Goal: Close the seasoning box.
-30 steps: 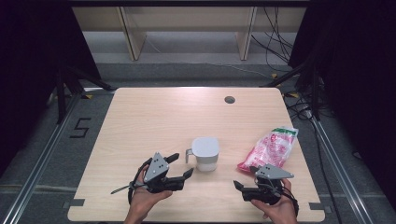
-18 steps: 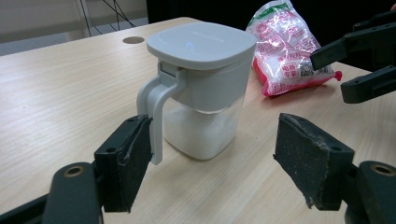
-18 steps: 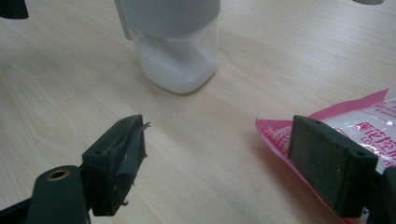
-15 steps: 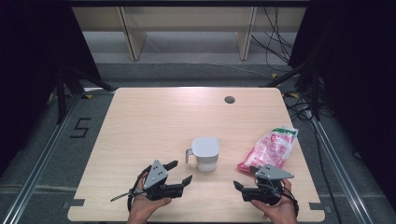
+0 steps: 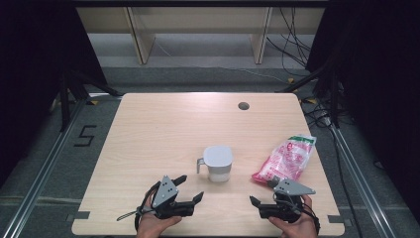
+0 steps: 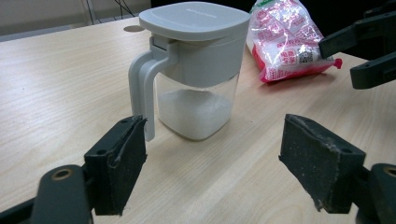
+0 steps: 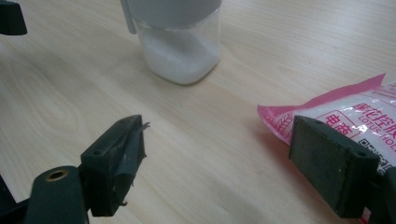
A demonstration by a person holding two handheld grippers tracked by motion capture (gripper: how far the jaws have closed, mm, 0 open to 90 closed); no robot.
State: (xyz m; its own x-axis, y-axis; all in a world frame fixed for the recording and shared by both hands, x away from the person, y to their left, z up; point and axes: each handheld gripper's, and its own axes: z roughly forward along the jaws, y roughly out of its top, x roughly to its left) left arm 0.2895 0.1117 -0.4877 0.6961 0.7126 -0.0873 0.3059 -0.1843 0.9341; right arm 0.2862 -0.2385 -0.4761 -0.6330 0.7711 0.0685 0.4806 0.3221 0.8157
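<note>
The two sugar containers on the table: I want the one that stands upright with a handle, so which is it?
The grey-lidded jar, upright at mid-table, handle toward the left gripper. The pink bag lies flat to its right, without a handle.

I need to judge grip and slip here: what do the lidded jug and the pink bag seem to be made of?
Jug: lid and handle look like matte grey plastic; the lower body is clear and glossy, plastic or glass, with white grains visible through it. Pink bag: thin shiny plastic film, judging by its crinkles, glare and printed surface, so probably slippery.
</note>
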